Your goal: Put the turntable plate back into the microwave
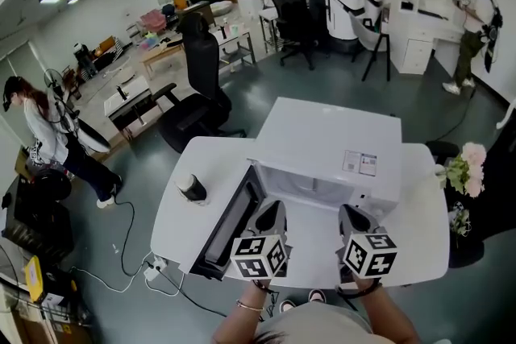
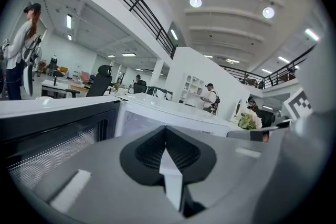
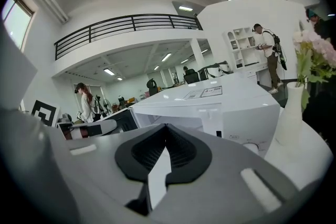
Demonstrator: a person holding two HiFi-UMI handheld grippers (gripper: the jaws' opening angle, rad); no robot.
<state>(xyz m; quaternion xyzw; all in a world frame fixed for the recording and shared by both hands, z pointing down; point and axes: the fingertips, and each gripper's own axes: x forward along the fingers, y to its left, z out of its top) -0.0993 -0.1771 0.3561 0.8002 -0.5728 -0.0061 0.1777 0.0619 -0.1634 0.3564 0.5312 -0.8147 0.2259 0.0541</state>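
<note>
A white microwave (image 1: 330, 141) stands on a round white table (image 1: 419, 242). Its dark-lined door (image 1: 230, 225) is swung open to the left, and the cavity (image 1: 310, 191) faces me. I cannot make out the turntable plate in any view. My left gripper (image 1: 269, 211) and right gripper (image 1: 352, 213) hover side by side in front of the opening, pointing into it. The left gripper view shows the left gripper (image 2: 166, 132) with its black pads meeting, and nothing is discernible between them. The right gripper (image 3: 167, 131) looks the same in its own view, shut in front of the microwave (image 3: 210, 107).
A dark cup (image 1: 192, 189) sits on the table left of the door. A white vase of flowers (image 1: 463, 172) stands at the right, close to my right gripper (image 3: 291, 113). A black office chair (image 1: 201, 93) is behind the table. People stand far off in the room.
</note>
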